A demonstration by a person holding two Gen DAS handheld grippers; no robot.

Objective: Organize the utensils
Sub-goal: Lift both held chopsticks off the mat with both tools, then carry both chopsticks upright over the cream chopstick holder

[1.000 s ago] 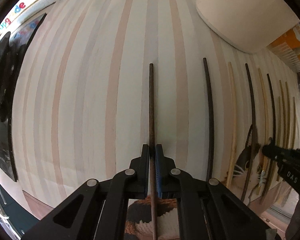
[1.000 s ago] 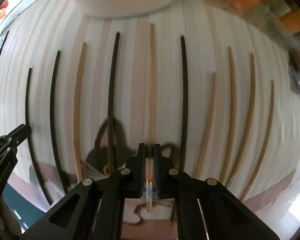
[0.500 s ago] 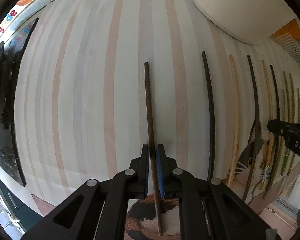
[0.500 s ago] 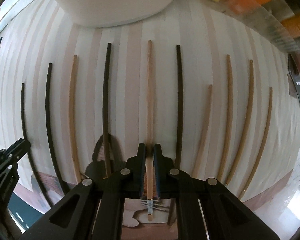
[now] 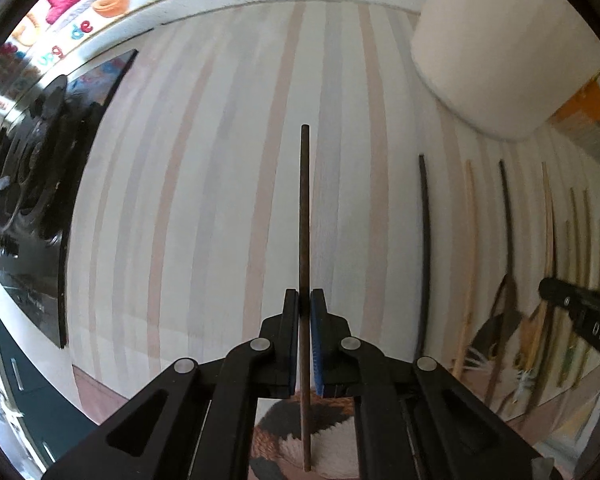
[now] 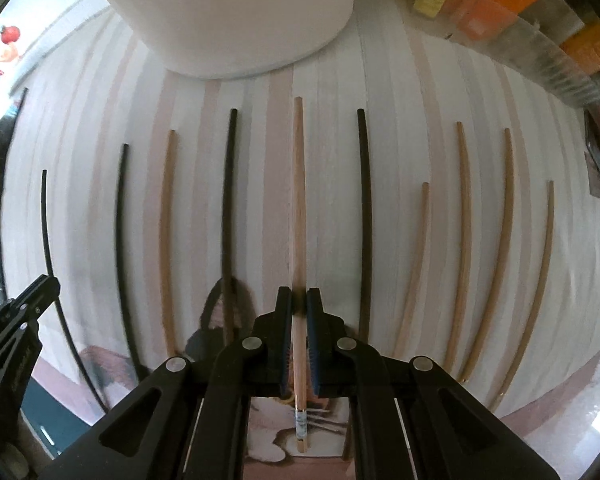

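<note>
My left gripper is shut on a dark brown chopstick and holds it lifted above the striped mat, pointing away from me. My right gripper is shut on a light wooden chopstick, also raised over the mat. Several dark and light chopsticks lie side by side on the mat, such as a black one and a tan one. The row also shows at the right of the left wrist view. The right gripper's tip shows there too.
A large white round container stands at the mat's far edge, also seen in the left wrist view. A black stovetop lies left of the mat. Orange and yellow boxes stand at the back right.
Both grippers have lifted and drawn back with their chopsticks held. The mat looks farther away, and the wall and stovetop show more in the left wrist view.
</note>
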